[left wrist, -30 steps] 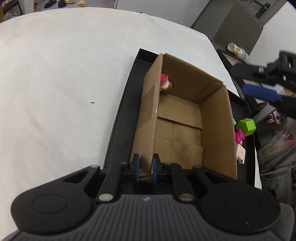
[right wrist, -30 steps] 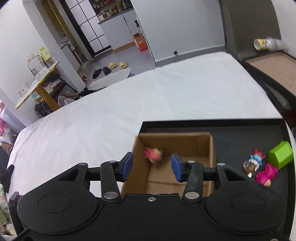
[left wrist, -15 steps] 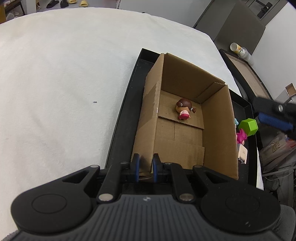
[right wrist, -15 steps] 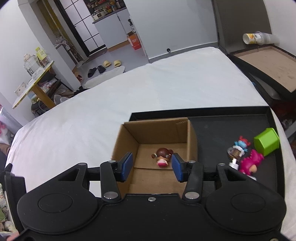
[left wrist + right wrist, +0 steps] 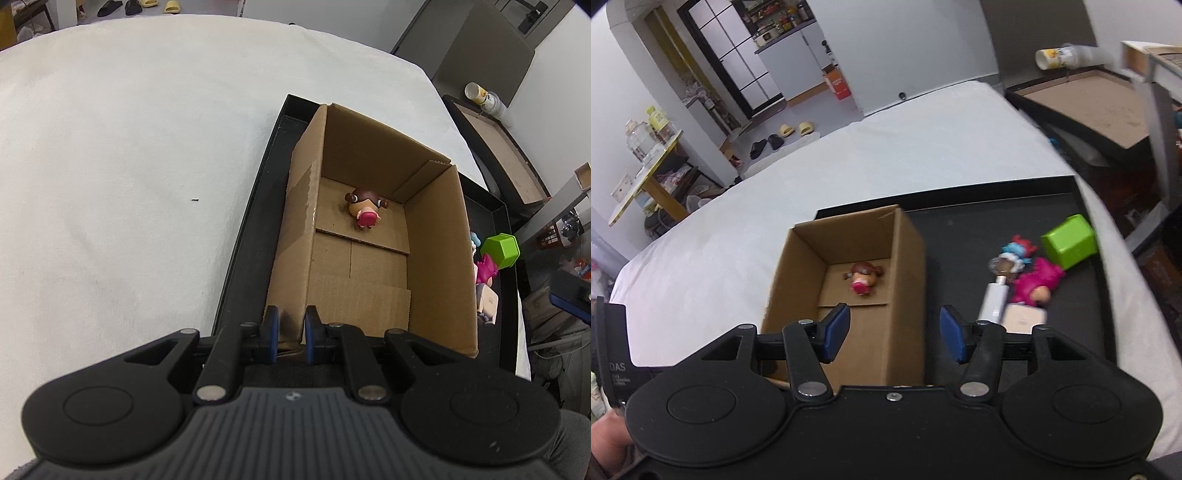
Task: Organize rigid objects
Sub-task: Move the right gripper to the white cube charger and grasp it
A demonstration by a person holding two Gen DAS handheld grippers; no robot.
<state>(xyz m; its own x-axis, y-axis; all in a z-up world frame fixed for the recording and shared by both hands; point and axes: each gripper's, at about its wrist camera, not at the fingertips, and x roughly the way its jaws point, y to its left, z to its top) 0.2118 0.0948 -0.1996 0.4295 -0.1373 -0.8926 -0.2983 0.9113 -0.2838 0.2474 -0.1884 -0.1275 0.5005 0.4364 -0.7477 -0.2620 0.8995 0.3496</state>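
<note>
An open cardboard box stands on a black tray. My left gripper is shut on the box's near wall at its corner. A small doll with brown hair and a pink dress lies on the box floor near the far wall. In the right wrist view my right gripper hovers above the box's right wall. Its jaws are opening and the pads press on nothing. The doll shows inside. Right of the box on the tray lie a green block, a pink figure and a blue-and-red figure.
A white tube-like item and a pale flat box lie near the pink figure. White cloth covers the table around the tray. A second tray with a brown board sits beyond the table's right edge.
The doll has dropped from beside the box wall to its floor. My right gripper has shifted right toward the loose toys with wider jaws. My left gripper has kept its hold.
</note>
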